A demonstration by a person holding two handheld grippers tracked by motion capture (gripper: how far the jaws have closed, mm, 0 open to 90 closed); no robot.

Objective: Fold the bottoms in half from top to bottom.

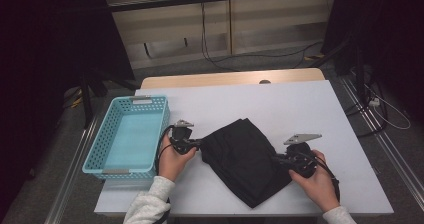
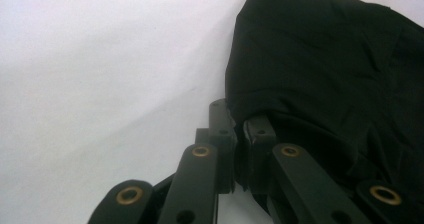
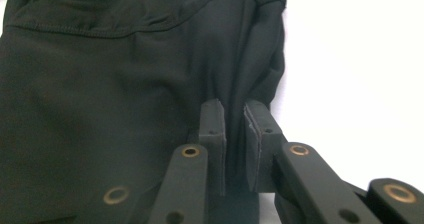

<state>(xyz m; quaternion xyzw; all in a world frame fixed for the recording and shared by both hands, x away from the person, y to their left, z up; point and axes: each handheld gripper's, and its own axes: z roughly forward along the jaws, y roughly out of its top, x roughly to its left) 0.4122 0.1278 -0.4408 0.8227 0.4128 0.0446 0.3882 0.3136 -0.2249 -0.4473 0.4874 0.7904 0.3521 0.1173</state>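
A folded black garment [image 1: 245, 156] lies on the white table [image 1: 280, 99] between my two hands. My left gripper [image 1: 200, 145] meets its left edge. In the left gripper view, that gripper [image 2: 240, 124] has its jaws close together with a fold of the garment [image 2: 325, 59] pinched between them. My right gripper [image 1: 277, 159] is at the garment's lower right edge. The right gripper view has this gripper [image 3: 235, 114] clamped on a ridge of the garment [image 3: 100, 84], whose stitched seam runs across the top.
A light blue plastic basket [image 1: 100, 144] stands at the table's left edge, next to my left hand. Bare white tabletop stretches behind and to the right of the garment. Cables lie on the floor beyond the table.
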